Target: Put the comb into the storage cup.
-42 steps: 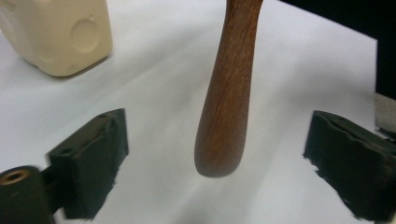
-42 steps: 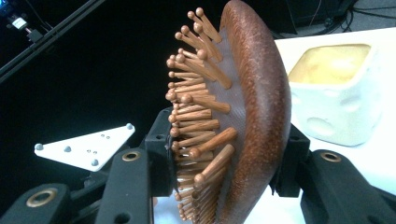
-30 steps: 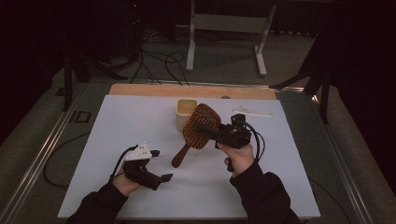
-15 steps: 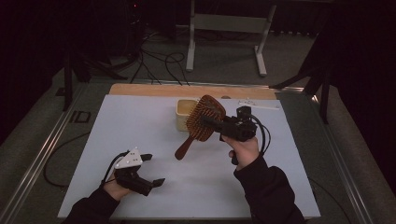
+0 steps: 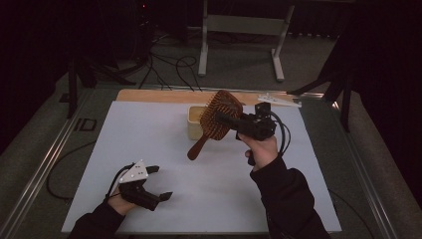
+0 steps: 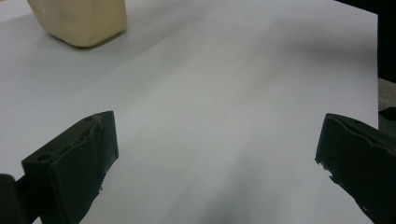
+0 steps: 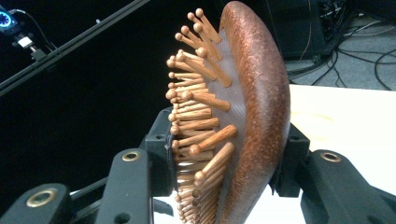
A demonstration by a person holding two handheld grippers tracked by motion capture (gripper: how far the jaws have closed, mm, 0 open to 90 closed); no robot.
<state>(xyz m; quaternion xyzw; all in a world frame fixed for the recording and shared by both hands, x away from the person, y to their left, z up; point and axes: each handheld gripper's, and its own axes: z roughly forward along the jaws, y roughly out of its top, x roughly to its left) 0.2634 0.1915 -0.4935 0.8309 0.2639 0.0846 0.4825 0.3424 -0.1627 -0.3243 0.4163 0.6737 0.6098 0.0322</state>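
A wooden paddle hairbrush [image 5: 217, 119] with wooden pins hangs in the air above the middle of the white table, handle slanting down to the left. My right gripper [image 5: 222, 119] is shut on its head; in the right gripper view the brush [image 7: 233, 116] stands between the two black jaws, pins on one side, rounded back on the other. A cream plastic box [image 5: 195, 121] sits on the table just behind the brush and appears at the top left as the box [image 6: 81, 21] in the left gripper view. Near the front left, my left gripper [image 5: 159, 182] is open and holds nothing; its fingertips [image 6: 95, 140] hover over bare white surface.
The white sheet [image 5: 149, 134] covers the table, with a wooden strip [image 5: 149, 95] along its far edge. A small white part [image 5: 278, 99] lies at the far right. Metal rails run along both sides. Cables and a stand's legs lie on the floor beyond.
The right gripper has lifted the brush up and slightly toward the far side. The left gripper has drawn back toward the front left edge and a little lower.
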